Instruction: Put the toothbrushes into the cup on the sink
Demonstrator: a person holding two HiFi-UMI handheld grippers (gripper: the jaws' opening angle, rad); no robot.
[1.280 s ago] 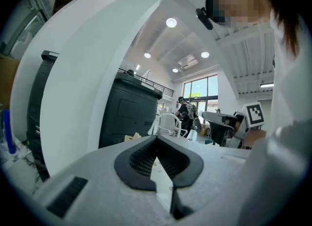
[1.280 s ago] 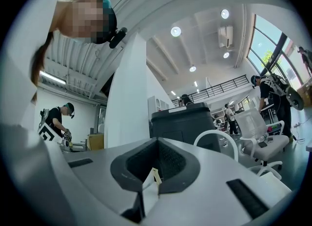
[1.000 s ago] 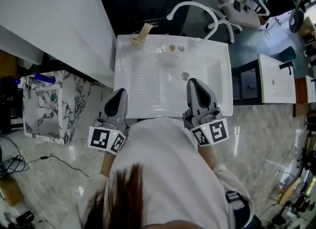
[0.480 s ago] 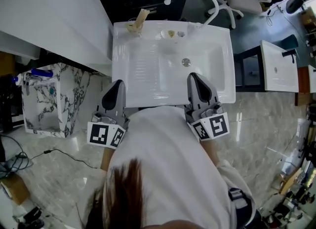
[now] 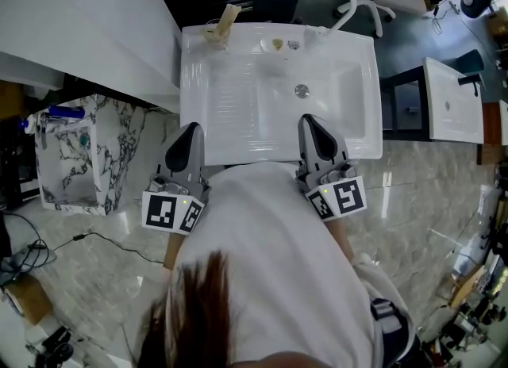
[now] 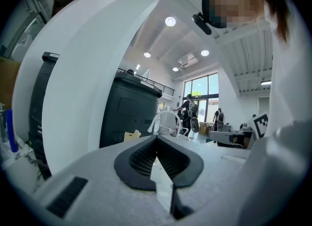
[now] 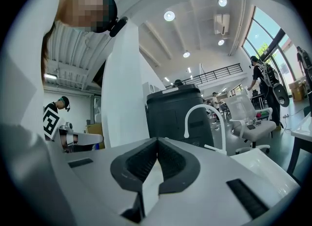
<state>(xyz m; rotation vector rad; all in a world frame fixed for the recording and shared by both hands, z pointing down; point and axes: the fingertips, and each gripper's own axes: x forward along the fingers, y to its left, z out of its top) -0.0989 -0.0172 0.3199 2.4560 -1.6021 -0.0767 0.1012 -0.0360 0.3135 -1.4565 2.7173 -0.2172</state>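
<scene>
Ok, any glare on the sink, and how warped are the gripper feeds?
Head view: sharp, even light; the sink is bright white with streaky reflections, the floor has shiny patches. Left gripper view: strong fisheye, dark corners, ceiling lamps glowing. Right gripper view: same warping, bright windows.

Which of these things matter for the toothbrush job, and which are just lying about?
Job: sink; beige item at its back corner, perhaps the cup; left gripper, right gripper, both shut, empty.
Lying about: marble cabinet; chair; second sink.

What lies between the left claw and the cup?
In the head view, only the bare ribbed shelf of the sink separates the left claw from the cup.
</scene>
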